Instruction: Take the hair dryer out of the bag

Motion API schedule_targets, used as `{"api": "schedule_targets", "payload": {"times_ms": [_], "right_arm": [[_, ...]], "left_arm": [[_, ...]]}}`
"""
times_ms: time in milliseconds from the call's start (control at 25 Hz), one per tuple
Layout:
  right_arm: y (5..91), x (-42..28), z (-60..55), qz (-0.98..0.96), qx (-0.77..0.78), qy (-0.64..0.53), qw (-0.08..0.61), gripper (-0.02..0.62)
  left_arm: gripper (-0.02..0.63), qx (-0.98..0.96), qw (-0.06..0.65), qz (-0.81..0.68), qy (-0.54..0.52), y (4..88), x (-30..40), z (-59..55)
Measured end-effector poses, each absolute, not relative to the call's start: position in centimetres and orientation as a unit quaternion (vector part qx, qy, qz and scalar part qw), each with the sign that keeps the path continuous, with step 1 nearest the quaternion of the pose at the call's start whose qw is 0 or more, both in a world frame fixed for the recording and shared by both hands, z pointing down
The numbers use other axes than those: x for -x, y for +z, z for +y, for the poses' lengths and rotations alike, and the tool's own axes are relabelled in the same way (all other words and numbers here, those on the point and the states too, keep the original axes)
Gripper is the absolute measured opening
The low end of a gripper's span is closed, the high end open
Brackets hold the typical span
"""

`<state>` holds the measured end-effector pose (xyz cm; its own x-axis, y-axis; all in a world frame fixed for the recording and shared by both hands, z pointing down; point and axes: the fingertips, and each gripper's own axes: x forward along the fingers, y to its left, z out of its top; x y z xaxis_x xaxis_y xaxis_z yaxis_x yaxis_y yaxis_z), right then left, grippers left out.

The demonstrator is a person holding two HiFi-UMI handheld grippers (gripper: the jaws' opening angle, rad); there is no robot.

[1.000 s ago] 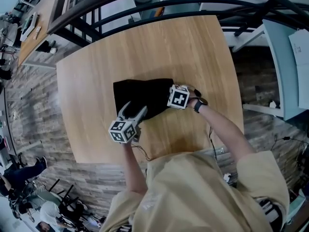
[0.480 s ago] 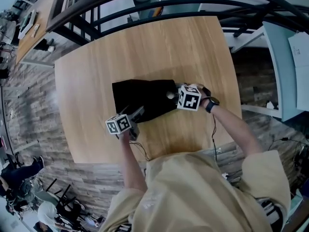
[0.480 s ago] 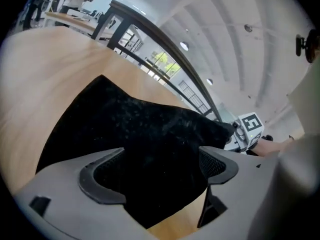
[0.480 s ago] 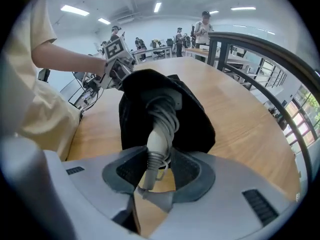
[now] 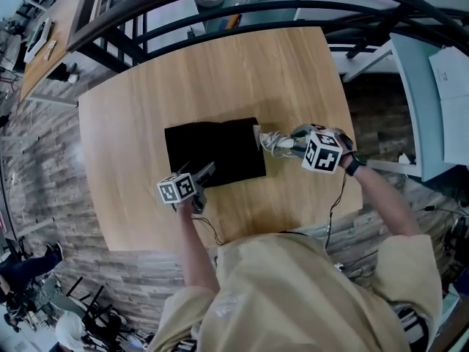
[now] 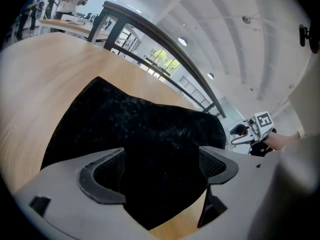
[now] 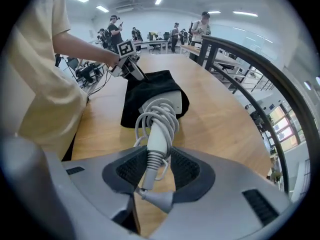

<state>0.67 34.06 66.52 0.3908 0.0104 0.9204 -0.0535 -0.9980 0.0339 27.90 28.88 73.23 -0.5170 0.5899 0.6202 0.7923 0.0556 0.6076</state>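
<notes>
Right gripper (image 7: 152, 171) is clamped on the ribbed butt of the dryer (image 7: 161, 129) handle, both pads pressing it. Just past the jaws the cord (image 7: 159, 110) is wound in loops round the handle. Beyond that the dryer's white head lies at the mouth of the bag (image 7: 134, 104), with black cloth on both sides of it. How much of the head is inside cannot be told.

Left gripper (image 6: 162, 166) stands wide. Its jaws have just been opening, and the near edge of the bag (image 6: 145, 129) lies between them with neither pad pressing it. The bag lies flat on the table (image 6: 30, 69).

From the head view, the left gripper (image 5: 205, 173) sits at the near edge of the bag (image 5: 212, 152). The right gripper (image 5: 293, 142) is off to the bag's right, with the dryer (image 5: 272, 142) between it and the bag. A dark railing (image 5: 220, 2) curves past the far edge of the table (image 5: 220, 72).

Only the right gripper view shows the grip on the handle, and people (image 7: 202, 21) standing far across the room. Only the head view shows the bag's whole outline.
</notes>
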Motion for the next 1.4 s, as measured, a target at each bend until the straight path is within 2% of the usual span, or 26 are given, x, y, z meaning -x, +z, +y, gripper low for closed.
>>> {"api": "schedule_targets", "payload": {"times_ms": [160, 360, 720, 1080, 1400], "right_arm": [[65.5, 3.9, 34.4, 0.063, -0.832, 0.552, 0.013, 0.144], [66.0, 8.0, 33.5, 0.194, -0.838, 0.505, -0.069, 0.144], [69.8, 9.5, 32.7, 0.391, -0.812, 0.389, -0.190, 0.146], [72.5, 9.0, 31.0, 0.465, -0.788, 0.324, -0.241, 0.146], [73.2, 9.0, 29.8, 0.464, -0.783, 0.310, -0.276, 0.150]], "left_arm": [[0.457, 0.486, 0.129, -0.718, -0.481, 73.4, -27.5, 28.6], [0.457, 0.499, 0.179, -0.715, -0.457, 73.5, -26.5, 28.5], [0.457, 0.510, 0.180, -0.714, -0.445, 73.1, -25.6, 27.3], [0.457, 0.552, 0.130, -0.719, -0.402, 68.2, -25.4, 26.6], [0.457, 0.557, 0.144, -0.742, -0.344, 64.3, -21.7, 23.6]]}}
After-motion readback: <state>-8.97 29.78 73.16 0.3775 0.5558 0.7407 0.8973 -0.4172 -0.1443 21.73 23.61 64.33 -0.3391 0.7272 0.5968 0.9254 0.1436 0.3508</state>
